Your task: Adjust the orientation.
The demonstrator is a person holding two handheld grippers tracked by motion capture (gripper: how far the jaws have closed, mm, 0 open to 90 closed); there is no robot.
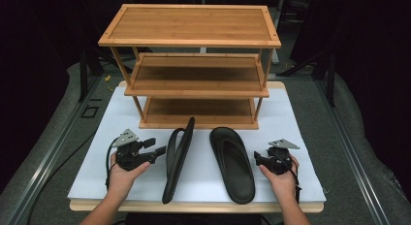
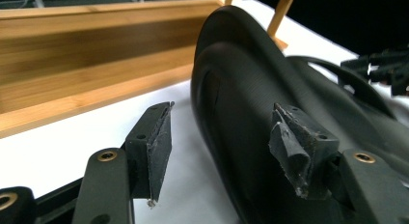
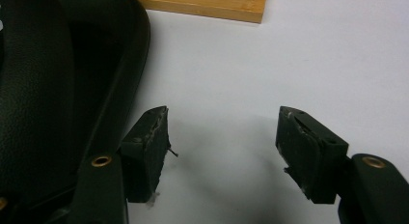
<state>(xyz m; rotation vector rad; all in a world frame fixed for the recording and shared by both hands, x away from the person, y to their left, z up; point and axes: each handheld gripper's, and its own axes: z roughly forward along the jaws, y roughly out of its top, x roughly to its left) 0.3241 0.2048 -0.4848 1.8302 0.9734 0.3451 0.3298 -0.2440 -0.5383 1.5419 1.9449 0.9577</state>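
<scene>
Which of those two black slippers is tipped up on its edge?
The slipper on the left, beside the left gripper, stands on its side edge. The other slipper, by the right gripper, lies flat, footbed up.

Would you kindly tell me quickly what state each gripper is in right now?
Left gripper: open, holding nothing, beside the slipper standing on edge.
Right gripper: open, holding nothing, beside the flat slipper.

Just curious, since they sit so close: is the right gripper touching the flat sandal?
Apart. In the right gripper view, the right gripper stands open over bare white table, the flat sandal lying clear beside its jaw.
</scene>
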